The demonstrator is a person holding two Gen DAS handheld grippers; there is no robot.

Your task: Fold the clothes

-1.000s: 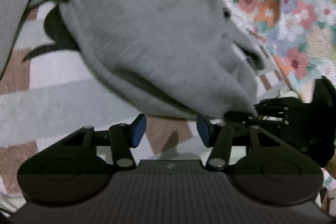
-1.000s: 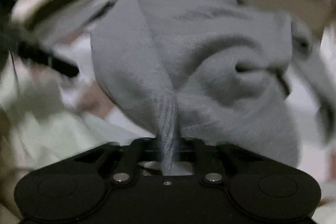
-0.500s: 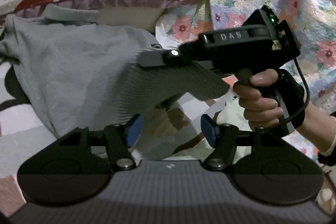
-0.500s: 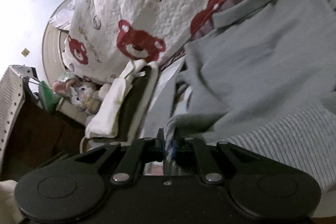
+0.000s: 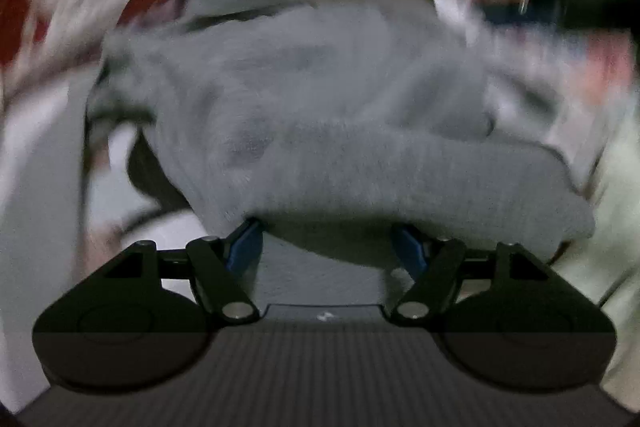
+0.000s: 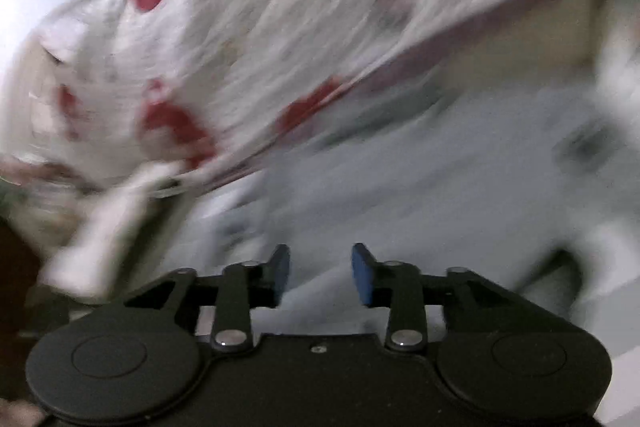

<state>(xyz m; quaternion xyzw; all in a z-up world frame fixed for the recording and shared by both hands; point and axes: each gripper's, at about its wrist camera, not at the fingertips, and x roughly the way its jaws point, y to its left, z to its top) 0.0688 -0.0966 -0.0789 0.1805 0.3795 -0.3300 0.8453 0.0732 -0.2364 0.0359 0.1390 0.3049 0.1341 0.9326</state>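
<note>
With my left gripper (image 5: 328, 247) and right gripper (image 6: 320, 273) both spread and holding nothing, the grey sweater (image 5: 320, 131) lay bunched, hem rolled over, no neat fold discernible through blur.

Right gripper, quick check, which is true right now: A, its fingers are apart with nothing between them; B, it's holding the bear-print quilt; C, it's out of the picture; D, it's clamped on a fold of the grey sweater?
A: the right gripper has its blue pads spread with a clear gap, and the grey sweater lies beyond them, ungripped.
</note>
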